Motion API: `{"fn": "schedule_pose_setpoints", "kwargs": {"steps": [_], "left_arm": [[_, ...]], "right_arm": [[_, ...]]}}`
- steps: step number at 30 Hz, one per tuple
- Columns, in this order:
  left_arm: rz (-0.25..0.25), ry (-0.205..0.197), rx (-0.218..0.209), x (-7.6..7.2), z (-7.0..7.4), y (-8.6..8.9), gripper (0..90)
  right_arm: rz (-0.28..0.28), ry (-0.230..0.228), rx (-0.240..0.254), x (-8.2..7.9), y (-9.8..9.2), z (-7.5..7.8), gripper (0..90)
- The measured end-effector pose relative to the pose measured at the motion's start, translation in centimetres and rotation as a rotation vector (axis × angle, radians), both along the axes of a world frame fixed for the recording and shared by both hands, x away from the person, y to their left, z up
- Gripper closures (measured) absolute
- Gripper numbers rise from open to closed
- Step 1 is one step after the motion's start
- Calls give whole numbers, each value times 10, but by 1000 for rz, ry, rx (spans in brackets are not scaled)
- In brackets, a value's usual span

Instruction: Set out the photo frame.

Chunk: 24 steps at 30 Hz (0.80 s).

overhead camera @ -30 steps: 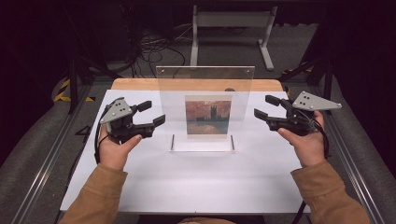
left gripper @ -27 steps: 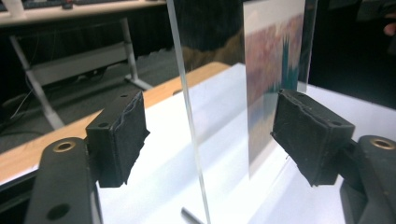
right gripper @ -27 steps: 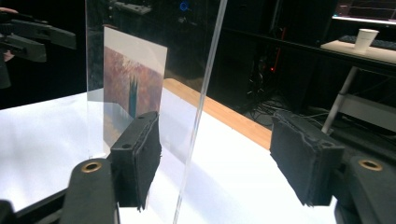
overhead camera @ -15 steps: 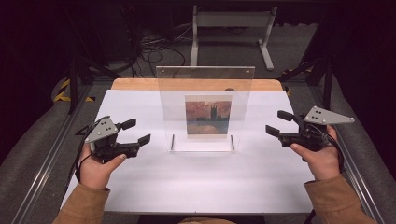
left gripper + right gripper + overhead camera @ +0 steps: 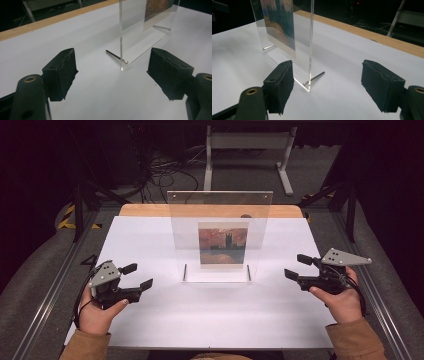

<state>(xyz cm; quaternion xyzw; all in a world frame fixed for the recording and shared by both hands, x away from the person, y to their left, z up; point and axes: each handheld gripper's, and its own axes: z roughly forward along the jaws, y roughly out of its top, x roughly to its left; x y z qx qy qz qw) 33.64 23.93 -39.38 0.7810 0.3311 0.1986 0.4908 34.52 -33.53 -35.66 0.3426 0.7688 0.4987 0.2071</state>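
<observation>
My left gripper (image 5: 134,276) lower left, right gripper (image 5: 298,268) lower right: both wide open, empty. Acrylic picture frame (image 5: 220,236) upright mid-frame, untouched. Nothing visibly begun.

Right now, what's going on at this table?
A person holds a gripper in each hand over a white table. A clear acrylic frame with a painted picture stands upright in the middle on metal pins. The left gripper and right gripper sit on either side of it, jaws open, touching nothing.
</observation>
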Motion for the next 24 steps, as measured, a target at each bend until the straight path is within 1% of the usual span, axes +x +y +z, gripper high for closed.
{"fn": "schedule_pose_setpoints", "kwargs": {"steps": [3, 4, 7, 10, 12, 13, 14, 17, 18, 19, 20, 21, 22, 23, 24], "left_arm": [[6, 9, -7, -3, -6, 4, 234], [6, 6, -6, -3, -9, 5, 233], [8, 18, -17, -5, -18, 3, 235], [7, 31, -24, -7, -27, 2, 242], [2, 37, -21, -7, -32, 0, 242], [0, 36, -20, -8, -34, 0, 242], [-2, 36, -24, -8, -37, 0, 242], [-9, 25, -17, -7, -44, -2, 245], [-9, 25, -17, -7, -44, -2, 246], [-16, 36, -2, -6, -51, -5, 246], [-16, 36, -2, -6, -51, -5, 249], [-20, 39, 2, -4, -55, -7, 253], [-20, 39, 2, -4, -55, -7, 256], [-21, 45, 1, -4, -57, -9, 265], [-25, 46, 3, -3, -59, -10, 265]], "right_arm": [[0, 0, 6, -1, 0, -9, 258], [-2, -8, 2, -1, 0, -13, 256], [-3, -41, -24, -2, 0, -24, 257], [1, -40, -10, -3, 0, -34, 257], [-1, -40, -25, -4, 0, -41, 257], [1, -35, -24, -4, 0, -43, 256], [4, -14, -29, -4, 1, -46, 250], [13, -1, -27, -6, 2, -57, 251], [12, 6, -32, -6, 2, -59, 249], [11, 15, -38, -5, 2, -62, 248], [11, 15, -38, -5, 2, -62, 248], [7, 32, -47, -5, 3, -68, 248], [7, 32, -47, -5, 3, -68, 248], [4, 52, -52, -4, 4, -75, 246], [4, 52, -52, -4, 4, -75, 246]]}}
